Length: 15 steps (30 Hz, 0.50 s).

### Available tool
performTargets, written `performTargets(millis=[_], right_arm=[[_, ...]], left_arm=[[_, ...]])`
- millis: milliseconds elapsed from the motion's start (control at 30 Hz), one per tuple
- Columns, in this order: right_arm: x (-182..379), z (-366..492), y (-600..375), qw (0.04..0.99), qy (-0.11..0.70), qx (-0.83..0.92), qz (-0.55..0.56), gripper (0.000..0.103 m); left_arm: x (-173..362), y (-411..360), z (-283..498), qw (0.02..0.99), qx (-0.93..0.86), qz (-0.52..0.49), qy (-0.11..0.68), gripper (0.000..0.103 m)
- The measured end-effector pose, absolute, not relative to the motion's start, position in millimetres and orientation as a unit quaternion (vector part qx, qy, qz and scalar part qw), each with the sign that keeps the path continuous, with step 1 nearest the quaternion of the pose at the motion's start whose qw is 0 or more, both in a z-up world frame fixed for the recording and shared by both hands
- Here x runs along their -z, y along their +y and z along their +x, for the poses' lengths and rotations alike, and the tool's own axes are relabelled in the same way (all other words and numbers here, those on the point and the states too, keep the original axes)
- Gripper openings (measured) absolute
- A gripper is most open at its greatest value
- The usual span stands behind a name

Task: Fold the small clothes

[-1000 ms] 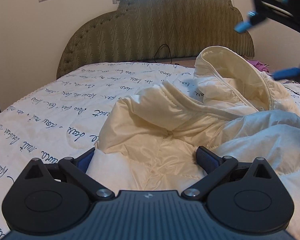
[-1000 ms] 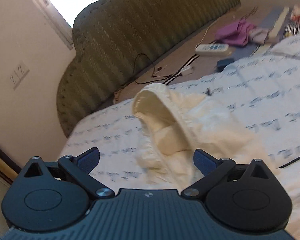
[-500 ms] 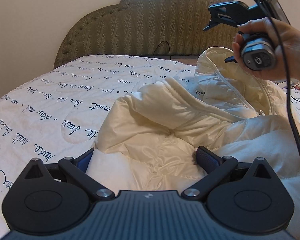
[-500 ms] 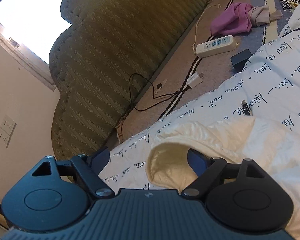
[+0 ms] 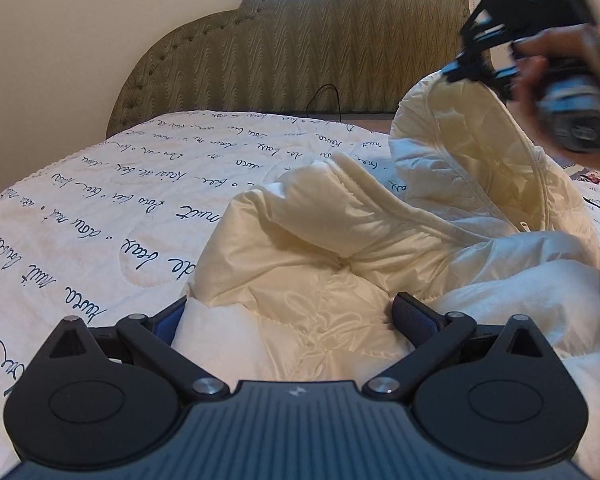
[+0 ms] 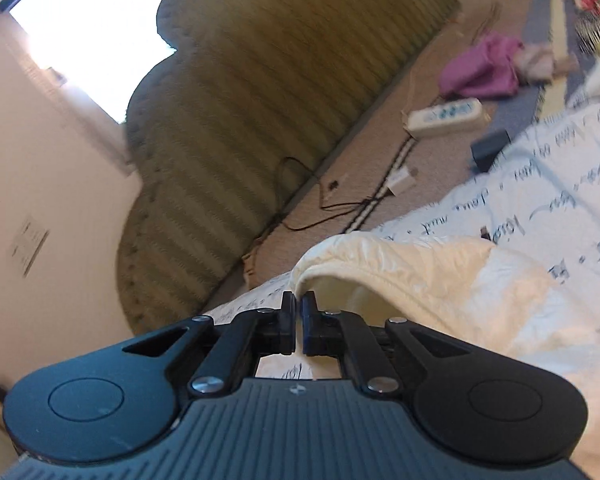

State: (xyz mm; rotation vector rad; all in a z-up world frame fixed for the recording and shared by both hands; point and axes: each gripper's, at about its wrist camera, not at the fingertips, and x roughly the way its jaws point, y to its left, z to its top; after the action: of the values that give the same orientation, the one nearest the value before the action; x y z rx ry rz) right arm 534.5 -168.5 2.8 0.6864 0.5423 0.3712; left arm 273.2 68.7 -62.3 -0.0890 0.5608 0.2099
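My right gripper (image 6: 299, 310) has just closed its jaws on the hood edge of the cream jacket (image 5: 340, 248). My left gripper (image 5: 290, 316) stands wide open, jacket bunched between its fingers.

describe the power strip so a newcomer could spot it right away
Start at the padded olive headboard, then drop to the tan floor strip beside the bed. The power strip lies there near a crumpled purple cloth: the only white, oblong bar with bluish sockets.

One jacket (image 5: 340, 264), two grippers (image 5: 290, 316) (image 6: 299, 304), one headboard (image 5: 300, 52).
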Motion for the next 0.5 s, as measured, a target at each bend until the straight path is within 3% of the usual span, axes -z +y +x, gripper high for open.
performTargets(millis=[233, 300, 333, 433, 500], right_arm=[[-51, 432, -212, 0.906, 0.224, -0.228, 0.279, 0.003], [-53, 425, -220, 0.895, 0.245, -0.245, 0.282, 0.009], [-52, 424, -223, 0.889, 0.256, -0.244, 0.291, 0.019], [-41, 437, -217, 0.873, 0.278, -0.249, 0.313, 0.076], [-29, 455, -206, 0.864, 0.285, -0.239, 0.338, 0.081]], left_arm=[[62, 68, 273, 0.955, -0.105, -0.042, 0.275, 0.103], [62, 67, 273, 0.955, -0.107, -0.039, 0.274, 0.103], [62, 66, 273, 0.955, -0.108, -0.038, 0.274, 0.103], [61, 66, 273, 0.955, -0.109, -0.037, 0.273, 0.103], [62, 66, 272, 0.955, -0.109, -0.037, 0.273, 0.103]])
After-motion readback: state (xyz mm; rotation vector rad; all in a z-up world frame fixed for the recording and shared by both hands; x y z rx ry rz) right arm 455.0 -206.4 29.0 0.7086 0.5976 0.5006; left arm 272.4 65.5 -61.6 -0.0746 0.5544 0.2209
